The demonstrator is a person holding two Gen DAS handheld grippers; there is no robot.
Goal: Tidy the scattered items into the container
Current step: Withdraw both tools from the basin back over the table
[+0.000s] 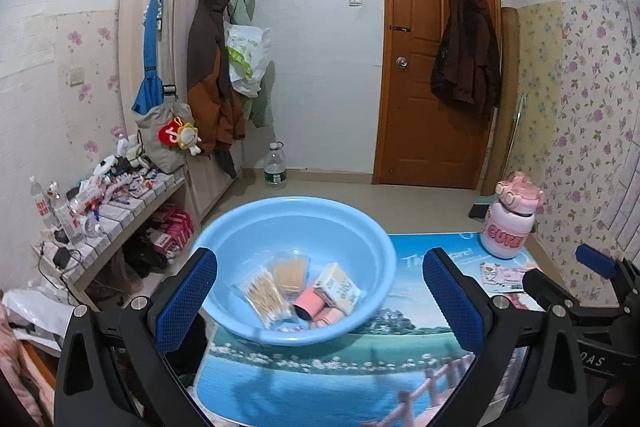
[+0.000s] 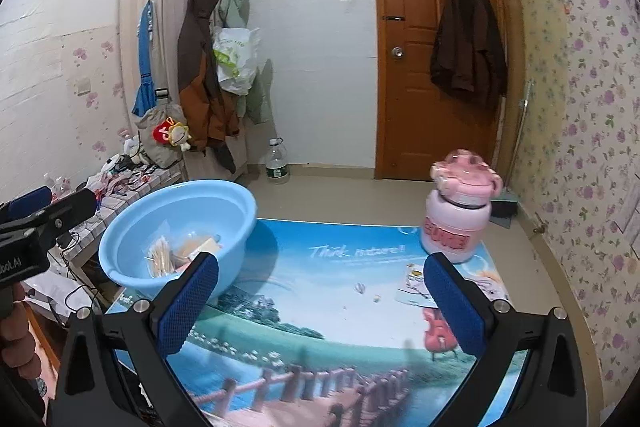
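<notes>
Both grippers hang wide open and empty — the left gripper (image 1: 320, 291) frames the blue basin (image 1: 360, 227), the right gripper (image 2: 320, 291) faces bare scenic mat (image 2: 312, 283). In the basin lie two cotton-swab packs (image 1: 266, 293), a small box (image 1: 338, 287) and a pink tube (image 1: 308, 305). At two o'clock on the mat stands a pink bottle (image 2: 456, 215), with a flat packet (image 2: 414, 287) just beside it.
</notes>
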